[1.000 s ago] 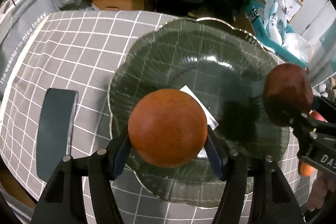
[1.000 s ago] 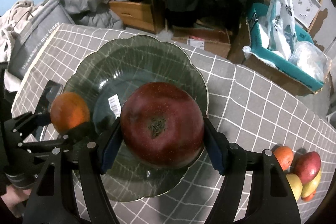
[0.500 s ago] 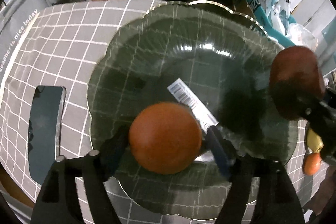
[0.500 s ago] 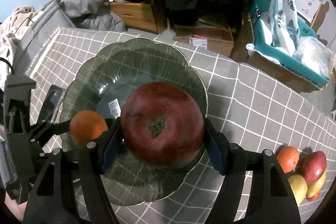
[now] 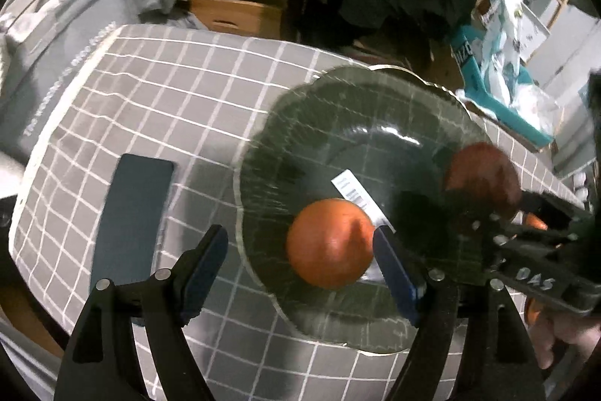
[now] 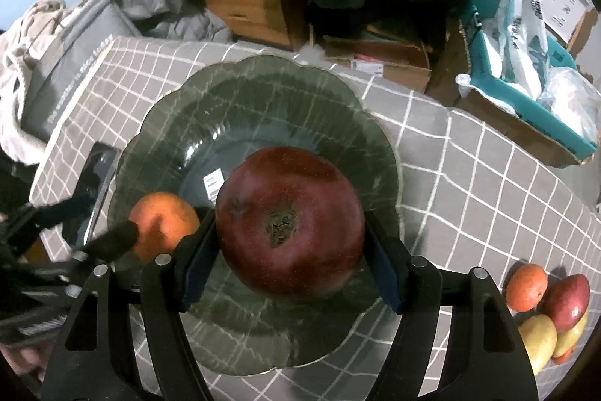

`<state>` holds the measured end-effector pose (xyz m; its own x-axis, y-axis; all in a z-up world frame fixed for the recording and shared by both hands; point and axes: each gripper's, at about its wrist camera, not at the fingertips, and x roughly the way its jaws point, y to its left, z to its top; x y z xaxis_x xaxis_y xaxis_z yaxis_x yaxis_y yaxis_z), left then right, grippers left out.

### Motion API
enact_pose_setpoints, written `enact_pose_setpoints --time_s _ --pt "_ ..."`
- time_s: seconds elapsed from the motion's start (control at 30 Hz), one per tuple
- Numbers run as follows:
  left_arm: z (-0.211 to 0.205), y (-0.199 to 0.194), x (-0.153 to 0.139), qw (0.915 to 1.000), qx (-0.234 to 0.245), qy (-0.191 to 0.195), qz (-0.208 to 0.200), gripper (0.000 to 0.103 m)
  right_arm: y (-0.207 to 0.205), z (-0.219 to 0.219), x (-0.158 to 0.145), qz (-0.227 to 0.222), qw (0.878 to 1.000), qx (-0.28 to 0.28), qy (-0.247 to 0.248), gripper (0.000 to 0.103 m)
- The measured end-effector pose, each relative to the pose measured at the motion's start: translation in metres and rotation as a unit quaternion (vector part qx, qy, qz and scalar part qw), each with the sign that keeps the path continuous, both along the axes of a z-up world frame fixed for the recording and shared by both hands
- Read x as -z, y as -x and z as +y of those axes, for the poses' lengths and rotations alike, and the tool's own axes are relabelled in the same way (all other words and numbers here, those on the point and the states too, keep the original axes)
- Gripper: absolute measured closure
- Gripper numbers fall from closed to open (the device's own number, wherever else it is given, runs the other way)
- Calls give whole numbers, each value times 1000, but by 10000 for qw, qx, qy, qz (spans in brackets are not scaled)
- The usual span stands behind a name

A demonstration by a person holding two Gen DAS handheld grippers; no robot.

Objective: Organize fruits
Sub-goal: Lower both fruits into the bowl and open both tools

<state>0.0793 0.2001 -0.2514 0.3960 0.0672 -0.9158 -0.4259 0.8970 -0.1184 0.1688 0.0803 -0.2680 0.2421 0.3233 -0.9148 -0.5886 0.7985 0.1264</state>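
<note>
An orange (image 5: 330, 243) lies on the near left part of the green glass plate (image 5: 357, 115). My left gripper (image 5: 300, 262) is open above it: the right pad is close to the orange and the left pad stands well clear. The orange (image 6: 163, 224) and plate (image 6: 263, 100) also show in the right wrist view, with the left gripper (image 6: 86, 228) at the left edge. My right gripper (image 6: 289, 250) is shut on a dark red apple (image 6: 289, 224) and holds it above the plate's near right part.
A dark flat phone-like slab (image 5: 131, 213) lies on the grey checked cloth (image 5: 169, 100) left of the plate. Several fruits (image 6: 544, 303) are piled at the table's right. A grey bag (image 6: 64, 81) and a teal box (image 6: 526, 100) stand beyond the far edge.
The left jaws opened and let the orange go onto the plate, then the left gripper drew back and up. The right gripper kept still with the apple.
</note>
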Motion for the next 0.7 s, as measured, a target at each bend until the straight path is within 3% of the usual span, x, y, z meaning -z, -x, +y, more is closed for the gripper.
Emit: enact_pose_setpoints --time_s 0.33,0.47,0.7 --pt "16 14 -9 9996 -258 -50 -110 22 13 16 22 102 9988 -248 420 28" --pt "18 17 -13 9995 -285 -57 -151 22 13 13 5 -70 9997 -188 143 22" --pt "14 21 -27 9992 -251 -31 -313 22 10 -6 -24 -269 9995 115 -121 21"
